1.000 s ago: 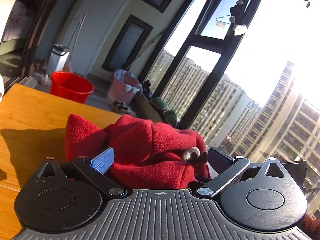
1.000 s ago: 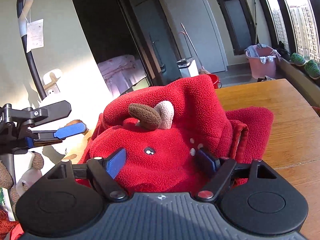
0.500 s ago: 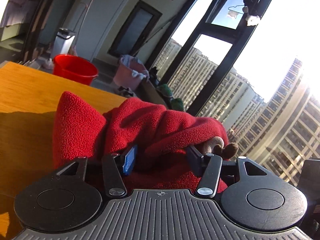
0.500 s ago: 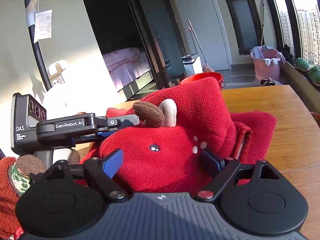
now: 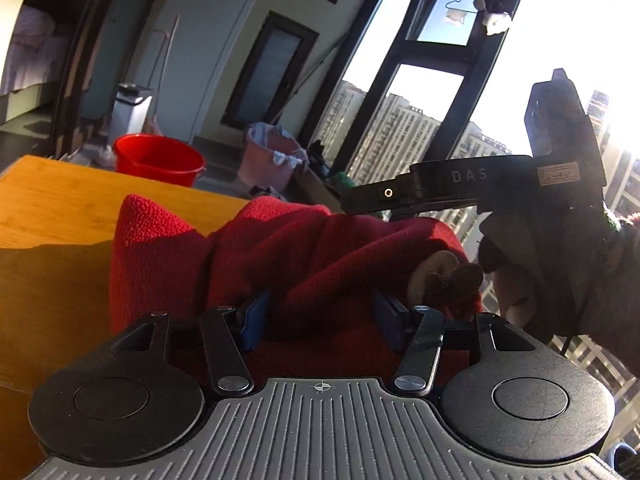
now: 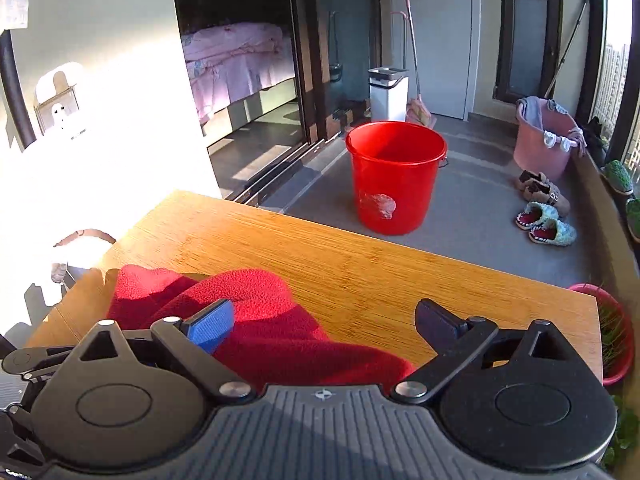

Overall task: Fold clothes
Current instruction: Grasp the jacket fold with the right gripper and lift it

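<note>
A red fleece garment (image 5: 304,256) lies bunched on the wooden table (image 5: 60,208), with a brown and cream pom (image 5: 444,280) on its right side. My left gripper (image 5: 320,320) is shut on a thick fold of the fleece, and both blue pads are pressed into it. My right gripper (image 6: 324,320) hovers above the garment's edge (image 6: 256,300); its jaws are opening wide and grip nothing. In the left wrist view the right gripper (image 5: 372,200) shows side-on over the bundle, held by a gloved hand (image 5: 560,260).
Beyond the table's far edge (image 6: 360,240), a red bucket (image 6: 394,176), a pink laundry basket (image 6: 544,140), a white bin (image 6: 388,92) and slippers (image 6: 546,228) stand on the floor. A potted plant (image 6: 612,336) sits off the table's right corner. Tall windows are on the right.
My left gripper went from wide open to shut on the fleece fold and sank a little. My right gripper let go of the garment, rose, swung away and widened.
</note>
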Tool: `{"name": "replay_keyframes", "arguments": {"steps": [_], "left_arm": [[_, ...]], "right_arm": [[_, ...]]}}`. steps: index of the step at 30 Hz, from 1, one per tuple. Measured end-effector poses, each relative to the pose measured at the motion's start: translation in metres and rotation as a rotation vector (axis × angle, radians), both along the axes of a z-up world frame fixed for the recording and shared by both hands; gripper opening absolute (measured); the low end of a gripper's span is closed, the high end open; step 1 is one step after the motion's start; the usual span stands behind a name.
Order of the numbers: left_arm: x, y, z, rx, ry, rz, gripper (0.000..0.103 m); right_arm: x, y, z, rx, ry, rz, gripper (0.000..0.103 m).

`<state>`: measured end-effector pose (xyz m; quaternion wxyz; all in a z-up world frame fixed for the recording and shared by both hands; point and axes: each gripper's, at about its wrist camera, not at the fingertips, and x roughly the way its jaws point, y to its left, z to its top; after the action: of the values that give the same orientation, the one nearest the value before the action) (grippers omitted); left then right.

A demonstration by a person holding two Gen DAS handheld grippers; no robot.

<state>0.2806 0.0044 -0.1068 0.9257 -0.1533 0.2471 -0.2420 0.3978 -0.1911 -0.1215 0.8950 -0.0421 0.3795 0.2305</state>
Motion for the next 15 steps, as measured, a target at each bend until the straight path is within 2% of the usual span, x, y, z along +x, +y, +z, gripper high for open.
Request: {"name": "replay_keyframes", "arguments": {"steps": [4, 6, 9, 11, 12, 13, 15], "left_arm": [[-0.001, 0.001, 0.0, -0.006, -0.001, 0.001, 0.062], [0.0, 0.004, -0.001, -0.033, 0.006, -0.009, 0.064], [0.001, 0.013, -0.003, -0.092, 0.015, -0.03, 0.07], [-0.001, 0.018, -0.002, -0.112, 0.005, -0.023, 0.077], [-0.004, 0.021, 0.0, -0.125, -0.016, -0.019, 0.082], [-0.01, 0.024, 0.003, -0.144, -0.056, -0.014, 0.089], [-0.028, 0.034, 0.015, -0.186, -0.198, 0.024, 0.091]], "right_arm": [[0.054, 0.014, -0.029, 0.101, 0.248, 0.085, 0.098], [0.065, 0.018, -0.044, 0.122, 0.329, 0.14, 0.099], [0.068, 0.011, -0.059, 0.183, 0.375, 0.162, 0.098], [0.061, 0.012, -0.057, 0.226, 0.367, 0.196, 0.069], [0.057, 0.013, -0.056, 0.247, 0.363, 0.213, 0.064], [0.051, 0.016, -0.049, 0.24, 0.339, 0.223, 0.054], [0.037, 0.022, -0.034, 0.222, 0.29, 0.244, 0.047]]}}
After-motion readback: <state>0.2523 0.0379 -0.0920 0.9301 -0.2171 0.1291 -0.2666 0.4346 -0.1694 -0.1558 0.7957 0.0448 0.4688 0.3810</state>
